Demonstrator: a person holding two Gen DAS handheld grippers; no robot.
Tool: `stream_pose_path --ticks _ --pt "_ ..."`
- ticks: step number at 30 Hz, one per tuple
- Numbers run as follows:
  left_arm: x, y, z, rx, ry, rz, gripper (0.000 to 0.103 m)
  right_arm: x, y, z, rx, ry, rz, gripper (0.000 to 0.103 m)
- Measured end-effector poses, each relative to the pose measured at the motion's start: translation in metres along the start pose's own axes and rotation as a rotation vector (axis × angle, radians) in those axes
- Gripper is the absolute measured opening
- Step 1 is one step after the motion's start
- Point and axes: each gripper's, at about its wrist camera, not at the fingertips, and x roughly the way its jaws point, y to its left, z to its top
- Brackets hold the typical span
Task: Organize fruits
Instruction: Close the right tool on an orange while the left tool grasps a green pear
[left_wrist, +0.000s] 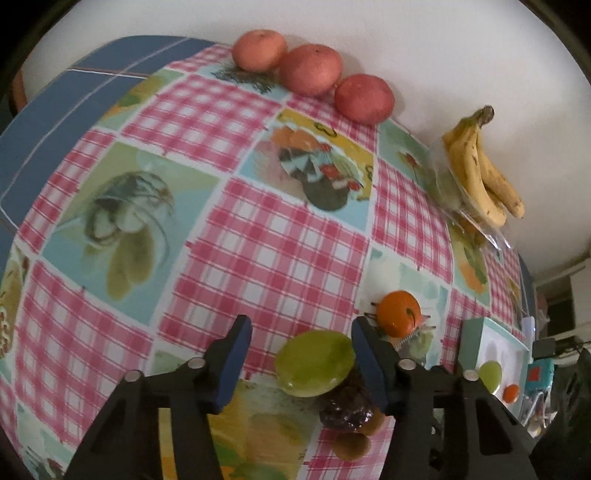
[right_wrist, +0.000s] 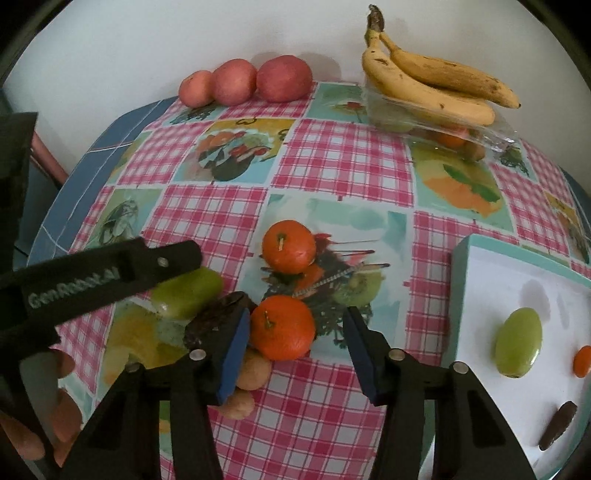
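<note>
Checked tablecloth against a white wall. Right gripper sits open around the near tangerine; left gripper open around the green fruit. I'd centre each, then close gently before lifting toward the tray.

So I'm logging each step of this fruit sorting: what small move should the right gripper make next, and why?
Probably close the right gripper on the near orange. Its fingers are open with that orange between them, one seemingly near its side already, and the tray beside it already holds one green fruit and a small orange piece.
</note>
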Motion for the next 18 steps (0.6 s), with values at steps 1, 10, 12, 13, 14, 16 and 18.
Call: stream_pose_path --ticks 1,10,12,13,14,16,18 --pt "0.001 -0.001 0.000 0.001 0.004 -0.007 0.052 0.001 0.000 0.000 0.001 0.003 0.009 0.049" --pt "0.000 -0.002 -0.003 0.003 0.004 -0.027 0.040 0.000 -0.003 -0.004 0.025 0.002 0.057 0.037" --pt "-0.005 -0.002 -0.002 0.006 -0.014 -0.024 0.029 -0.001 -0.010 -0.004 0.043 0.001 0.041 0.037" --pt "-0.008 -0.001 -0.003 0.006 -0.022 -0.023 0.025 -0.002 -0.013 -0.005 0.051 0.000 0.032 0.037" --pt "-0.011 -0.001 -0.002 0.008 -0.031 -0.016 0.019 -0.003 -0.017 -0.005 0.062 0.000 0.026 0.037" --pt "-0.015 0.000 0.000 0.016 -0.041 0.003 0.018 -0.005 -0.024 -0.007 0.084 0.000 0.024 0.037" --pt "-0.013 0.004 0.001 -0.005 -0.032 -0.028 0.018 -0.006 -0.032 -0.008 0.112 0.000 0.031 0.037"
